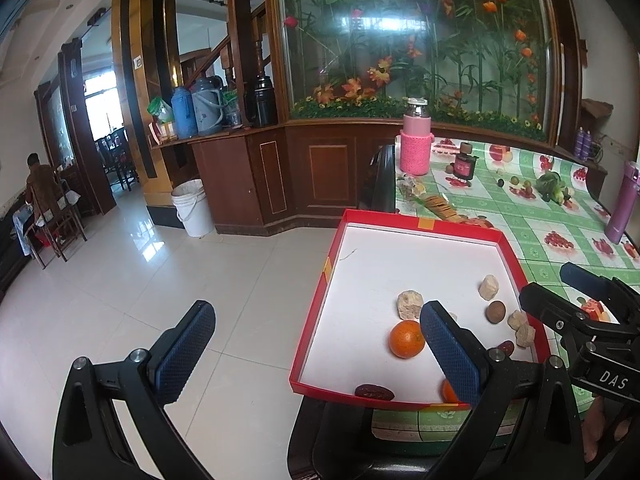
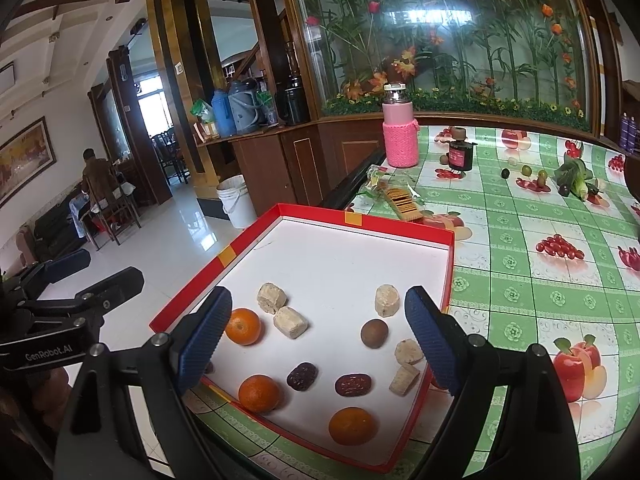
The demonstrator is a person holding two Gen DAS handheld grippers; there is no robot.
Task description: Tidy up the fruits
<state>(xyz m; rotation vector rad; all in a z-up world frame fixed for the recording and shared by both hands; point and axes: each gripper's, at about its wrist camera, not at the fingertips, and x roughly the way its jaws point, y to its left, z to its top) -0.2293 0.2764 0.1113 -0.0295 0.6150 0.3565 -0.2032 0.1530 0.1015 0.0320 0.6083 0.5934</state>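
Right gripper point(image 2: 318, 336): jaws spread wide, nothing between them. It hovers over the near half of the red tray point(image 2: 400, 232), and the pads frame most of the tray's contents. That stance gives a choice among several pieces and commits to none.

Left gripper point(image 1: 316, 356): jaws likewise spread and empty. It is held off the tray's left edge, partly over the floor point(image 1: 200, 280). Its right pad crosses the tray's near-left corner. This probably keeps it clear of the other tool.

Tray contents, right wrist view:
- Three oranges: one by the left wall point(image 2: 243, 326), one at the near-left corner point(image 2: 259, 393), one by the near edge point(image 2: 353, 425).
- Two dark red dates point(image 2: 302, 376) point(image 2: 353, 385) between the oranges, centre-near.
- One brown round fruit point(image 2: 374, 333), right of centre.
- Five pale cut chunks: two touching, left of centre point(image 2: 272, 298); one further back on the right point(image 2: 387, 300); two by the right wall point(image 2: 409, 352).

All the fruit lies inside the tray, kinds intermixed rather than grouped. The tray overhangs the table's point(image 2: 540, 288) left edge. Judgement: this spread fits either loose pieces awaiting grouping, or pieces already gathered into the tray as required. The pictures do not settle which.
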